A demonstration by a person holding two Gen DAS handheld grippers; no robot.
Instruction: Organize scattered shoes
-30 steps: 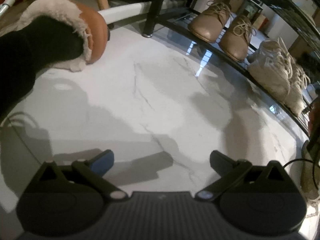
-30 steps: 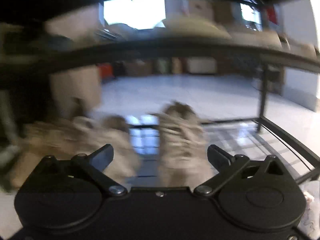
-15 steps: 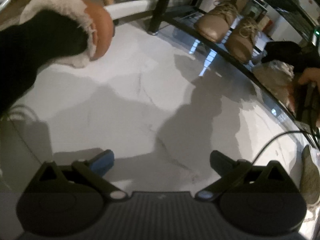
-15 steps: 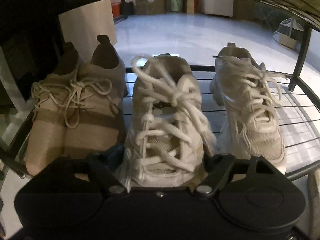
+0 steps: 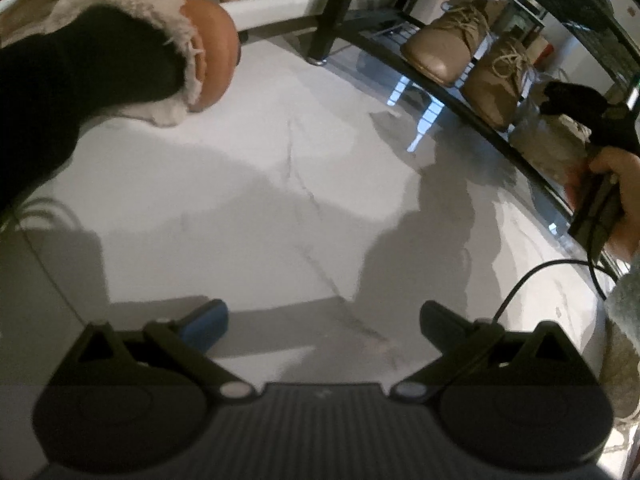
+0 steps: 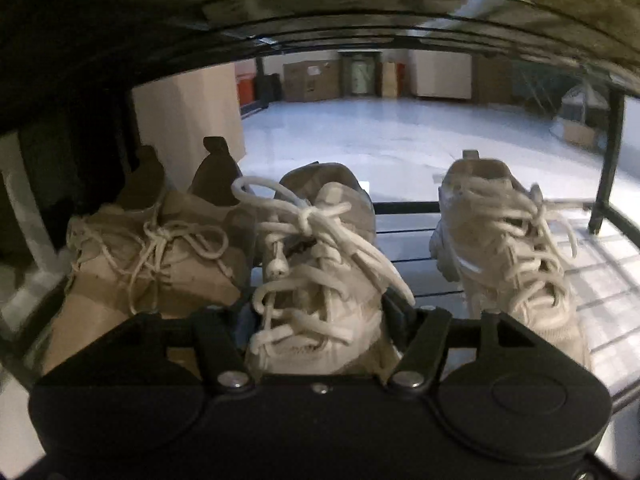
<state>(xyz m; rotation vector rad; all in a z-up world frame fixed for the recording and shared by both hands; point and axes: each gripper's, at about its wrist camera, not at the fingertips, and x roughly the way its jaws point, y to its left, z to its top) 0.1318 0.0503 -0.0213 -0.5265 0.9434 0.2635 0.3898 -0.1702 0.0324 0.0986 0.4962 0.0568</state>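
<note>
On the lowest wire shelf (image 6: 416, 272) of a black rack stand a tan lace-up pair (image 6: 152, 264) at the left, a white sneaker (image 6: 316, 280) in the middle and its mate (image 6: 512, 248) at the right. My right gripper (image 6: 320, 316) has the middle sneaker's toe between its jaws, which are closing; both fingers lie against the shoe's sides. My left gripper (image 5: 324, 320) hangs open over bare marble floor (image 5: 280, 200) with nothing between its fingers. In the left wrist view the tan pair (image 5: 440, 52) sits on the rack, and a hand (image 5: 624, 208) holds the right gripper there.
A fur-lined brown slipper (image 5: 208, 52) on a black-clad leg stands at the upper left. A greyish shoe (image 5: 620, 360) lies on the floor at the right edge, beside a black cable (image 5: 520, 280). An upper rack shelf (image 6: 360, 20) hangs low overhead.
My right gripper came in to the shelf and its jaws narrowed around the middle white sneaker's toe. The hand and right gripper entered the left wrist view. My left gripper stayed put.
</note>
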